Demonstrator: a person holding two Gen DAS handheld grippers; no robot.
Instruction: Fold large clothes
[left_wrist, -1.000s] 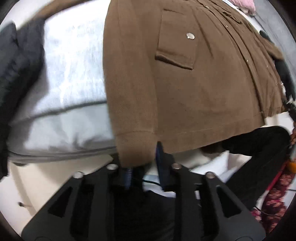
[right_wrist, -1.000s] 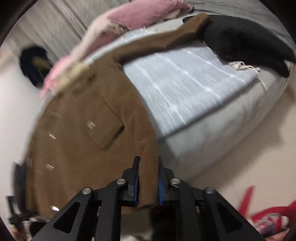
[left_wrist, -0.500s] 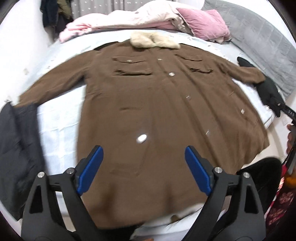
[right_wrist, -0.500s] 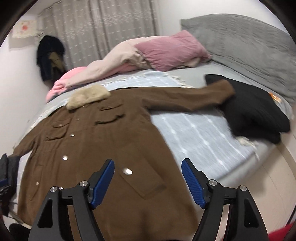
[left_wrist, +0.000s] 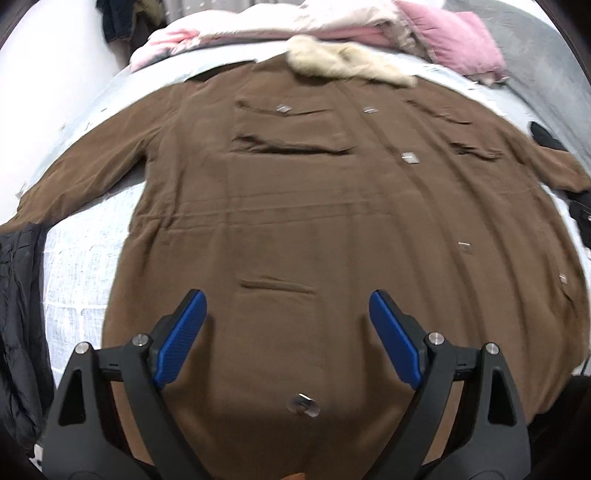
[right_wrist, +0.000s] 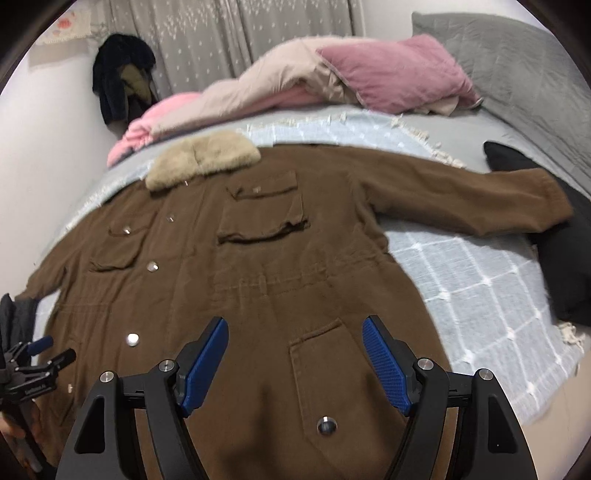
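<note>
Black padded garment (left_wrist: 18, 306) hangs at the bed's left edge, touching the cuff end of the coat's left-hand sleeve. Brown coat (left_wrist: 332, 221) lies front-up, spread flat over the light blue checked bedspread (right_wrist: 480, 280), both sleeves out to the sides, hem toward the bed's near edge, beige fur collar (right_wrist: 203, 158) toward the far edge.

Left gripper (left_wrist: 288, 321) hovers over the lower coat front, jaws spread wide, nothing between the blue pads (left_wrist: 181, 336). Jaws opened within the last second, steady for the last half. In the right wrist view it shows at the far left, over the coat's left edge.

Right gripper (right_wrist: 295, 347) hovers over the lower right pocket area, jaws also spread, empty, same timing on the opening. Snap button (right_wrist: 327, 424) sits on the coat below the gap between its fingers.

Along the far edge of the bed: pink and cream bedding pile (right_wrist: 258, 92), pink pillow (right_wrist: 399, 74), grey quilted cover (right_wrist: 517, 59) at the far right corner. Black garment (right_wrist: 565, 266) lies at the right edge, under the cuff of the right-hand sleeve.
</note>
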